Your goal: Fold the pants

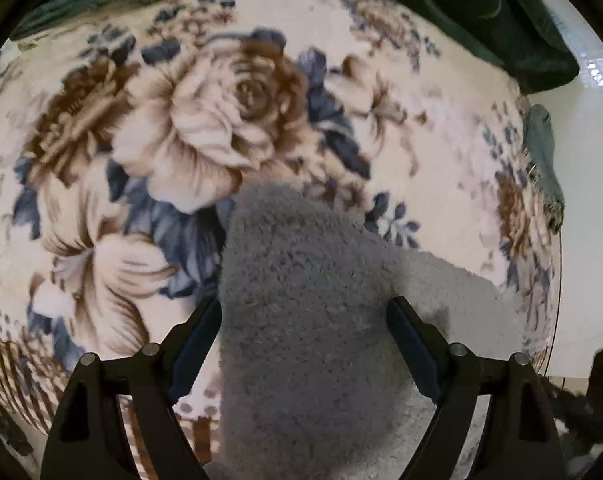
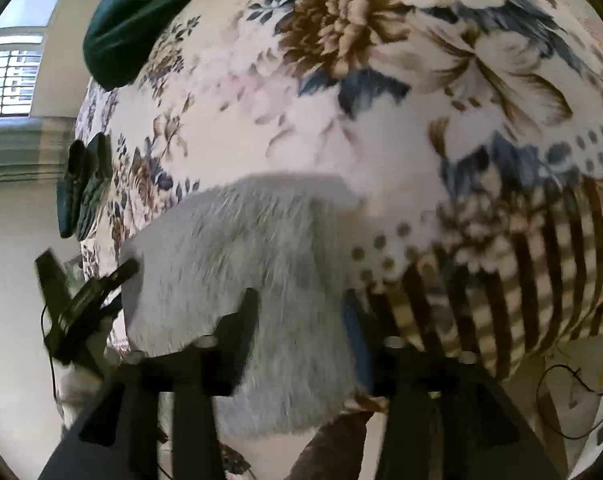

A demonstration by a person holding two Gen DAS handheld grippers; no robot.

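Your pants (image 1: 301,320), grey and fleecy, are lying on the flowered blanket (image 1: 205,128), their long axis running from 6 toward 12 o'clock. Your left gripper (image 1: 303,344) is straddling them, jaws wide, not pressing. Your right gripper (image 2: 301,320) is half open around the cloth; grip unclear. Only the right view is showing a window (image 2: 13,76) at 9 o'clock. Green cloth (image 1: 481,12) is lying at 1 o'clock.

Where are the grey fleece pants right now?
The grey fleece pants lie low in both wrist views, on the floral blanket near its striped edge, between the left claw's open jaws.
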